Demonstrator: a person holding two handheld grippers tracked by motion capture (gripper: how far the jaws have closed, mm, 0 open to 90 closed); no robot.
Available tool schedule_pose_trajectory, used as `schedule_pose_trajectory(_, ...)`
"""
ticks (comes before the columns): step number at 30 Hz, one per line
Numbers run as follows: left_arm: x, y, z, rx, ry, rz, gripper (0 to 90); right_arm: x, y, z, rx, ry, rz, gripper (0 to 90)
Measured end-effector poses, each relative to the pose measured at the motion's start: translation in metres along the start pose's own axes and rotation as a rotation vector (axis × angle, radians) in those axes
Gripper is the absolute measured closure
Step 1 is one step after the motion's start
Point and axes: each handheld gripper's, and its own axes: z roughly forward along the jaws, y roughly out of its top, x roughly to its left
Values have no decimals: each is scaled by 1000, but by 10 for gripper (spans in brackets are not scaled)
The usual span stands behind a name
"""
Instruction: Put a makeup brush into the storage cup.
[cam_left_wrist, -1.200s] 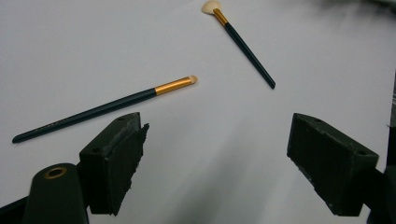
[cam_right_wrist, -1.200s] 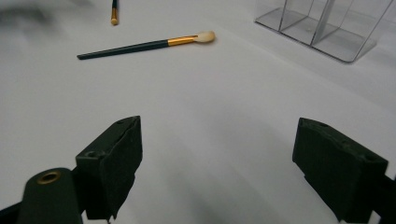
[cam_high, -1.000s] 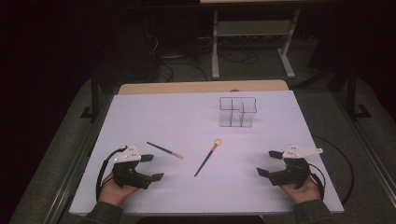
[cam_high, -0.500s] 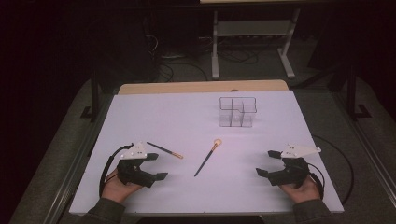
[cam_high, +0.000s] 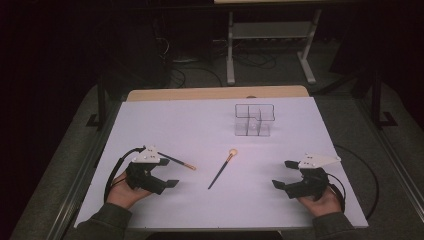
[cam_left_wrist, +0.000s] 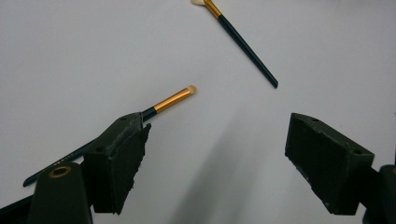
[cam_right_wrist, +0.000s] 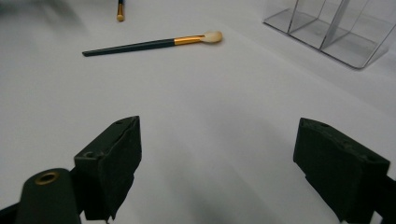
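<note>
On the left side of the white table (cam_high: 210, 125), the left tool (cam_high: 162, 180) is sitting low in the person's left hand (cam_high: 122, 192), its two black jaws standing wide apart with nothing between them. Just beside that tool, a short makeup brush with a dark handle, a gold ferrule and a small pale tip (cam_high: 179, 162) is lying flat on the table, its handle end passing under the grey three-cornered plate and its tip pointing toward the table's middle. Seen from the left gripper view, this short brush (cam_left_wrist: 173, 99) is running behind the left-hand jaw, outside the gap rather than within it, and whether the jaw is touching the handle I cannot tell.

Toward the middle, a longer makeup brush with a dark handle, a gold ferrule and a rounded cream head (cam_high: 221, 169) is lying at a slant, its head pointing away from the person, apart from both tools and from the short brush. Beyond it, farther back and slightly to the right, a clear plastic organiser with several upright compartments (cam_high: 254, 120) is standing on the table, well apart from the brushes.

At the right, the right tool (cam_high: 282, 175) is resting in the person's right hand (cam_high: 320, 200), its jaws likewise spread wide and holding nothing. From the right gripper view, bare table is lying between the jaws, with the longer brush (cam_right_wrist: 149, 44) well ahead of them.
</note>
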Motion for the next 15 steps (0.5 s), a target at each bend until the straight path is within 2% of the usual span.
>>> schedule_pose_trajectory(8,7,2,2,5,-15,-18,198,0,1,1,5,7,-2,141)
schedule_pose_trajectory(13,10,6,2,18,-15,-3,200,0,1,2,11,12,-2,141)
schedule_pose_trajectory(15,12,10,1,28,-13,15,201,0,1,2,12,14,0,141)
